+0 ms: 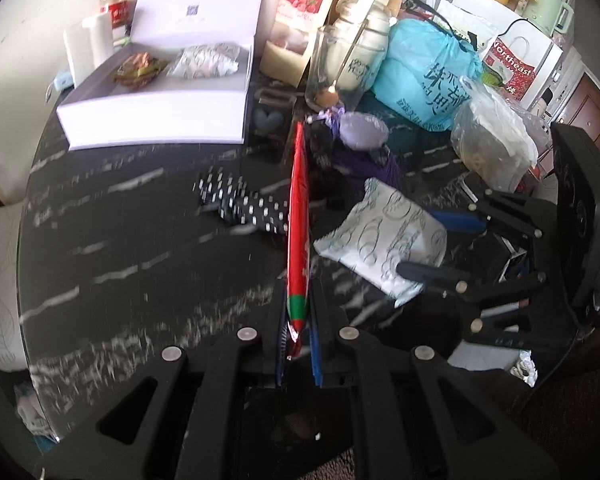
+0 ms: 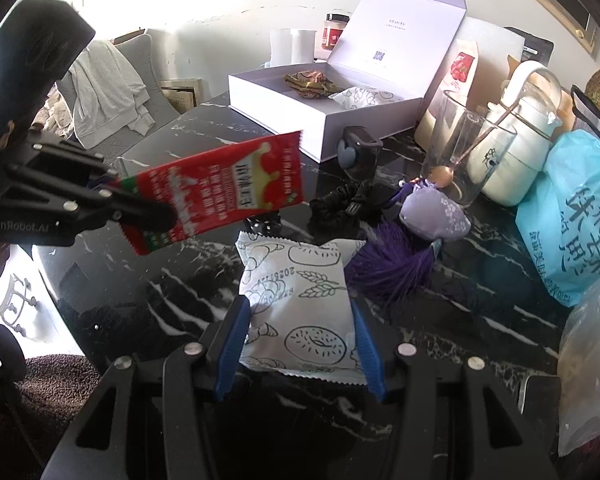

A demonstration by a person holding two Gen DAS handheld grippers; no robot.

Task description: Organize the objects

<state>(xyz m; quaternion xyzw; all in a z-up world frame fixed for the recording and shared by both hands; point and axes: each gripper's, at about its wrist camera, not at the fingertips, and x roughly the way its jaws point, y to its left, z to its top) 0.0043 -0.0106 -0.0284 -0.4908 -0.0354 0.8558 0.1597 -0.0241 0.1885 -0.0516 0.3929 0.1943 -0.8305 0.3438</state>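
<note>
**Two snack packets gripped over the marble table**

While the red packet [image 2: 220, 192] is clamped edge-on between the fully closed jaws of the left gripper [image 1: 298, 344], it is held in the air above the black marble table [image 1: 132, 248], clear of the surface. In the right wrist view its printed face is seen tilted, with the far end raised toward the white box [image 2: 324, 116].

The white packet [image 2: 300, 312], printed with bread drawings, is pinched between the blue pads [image 2: 232, 344] of the right gripper [image 2: 300, 344], whose jaws are set at a middling width against the packet's two sides. Whether the packet rests on the table or is lifted just off it cannot be told.

The white box is seen at the far side of the table with its lid standing open; a second white patterned packet [image 1: 204, 60] and a brownish wrapped item [image 1: 138, 68] lie inside it. A lilac sachet [image 2: 436, 216] with a purple tassel lies just beyond the white packet, beside a glass jar [image 2: 464, 152]. A black spotted cloth [image 1: 240, 204] lies on the table behind the red packet.
</note>
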